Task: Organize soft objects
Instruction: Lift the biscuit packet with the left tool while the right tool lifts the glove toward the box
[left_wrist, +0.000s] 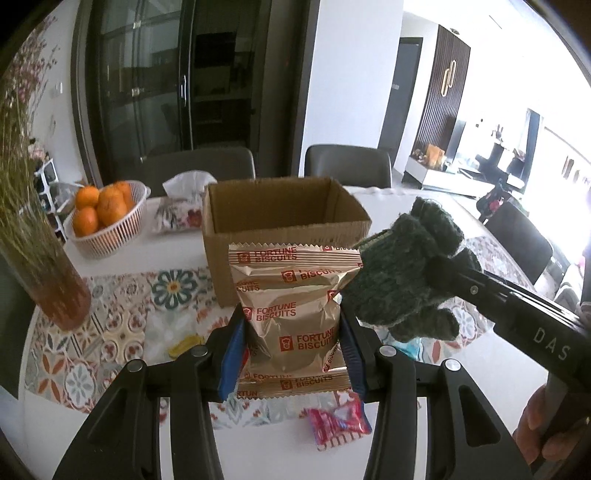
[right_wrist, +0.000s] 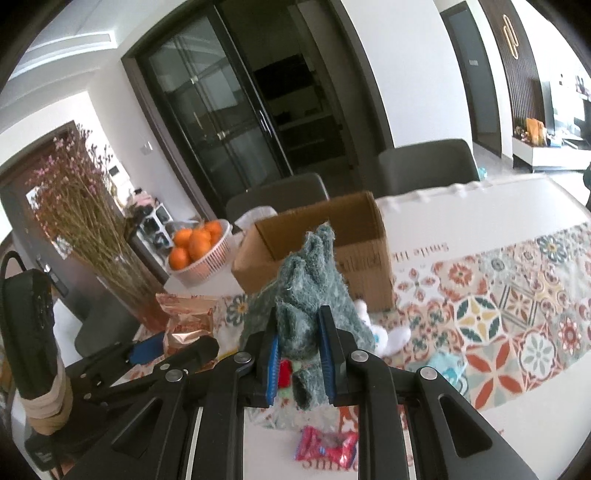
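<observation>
The left tool (left_wrist: 291, 332) is closed on a gold Fortune Biscuits packet (left_wrist: 291, 314), its blue-padded fingers (left_wrist: 232, 358) pressing the packet's two sides; the packet stands upright between them, clear of the worktop (left_wrist: 122, 254), and its crimped top edge reaches up at 12 o'clock from the tool. Directly past the packet, also at 12 o'clock, sits an open cardboard box (left_wrist: 280, 221) with its front wall just behind the packet.

The right tool (right_wrist: 299, 350) is closed on a dark green knitted glove (right_wrist: 310, 295), the blue pads (right_wrist: 274, 365) squeezing the wool at its lower part, so that the cuff points up toward 12 o'clock and a finger of the glove hangs down below the pads at 6 o'clock. In the left wrist view the same glove (left_wrist: 402, 273) hangs at 2 o'clock from the left tool, touching or nearly touching the packet's right edge. In the right wrist view the cardboard box (right_wrist: 314, 251) lies behind the glove at 12 o'clock, and the left tool with its packet (right_wrist: 188, 321) is at 9 o'clock.

On the patterned tablecloth (right_wrist: 498, 314) below the tools lies a pink-red wrapped sweet (right_wrist: 327, 445) at 6 o'clock. A white basket of oranges (left_wrist: 107, 218) stands at 10 o'clock from the box, a tissue pack (left_wrist: 184, 201) beside it, and a vase of dried flowers (left_wrist: 44, 258) at the left edge.
</observation>
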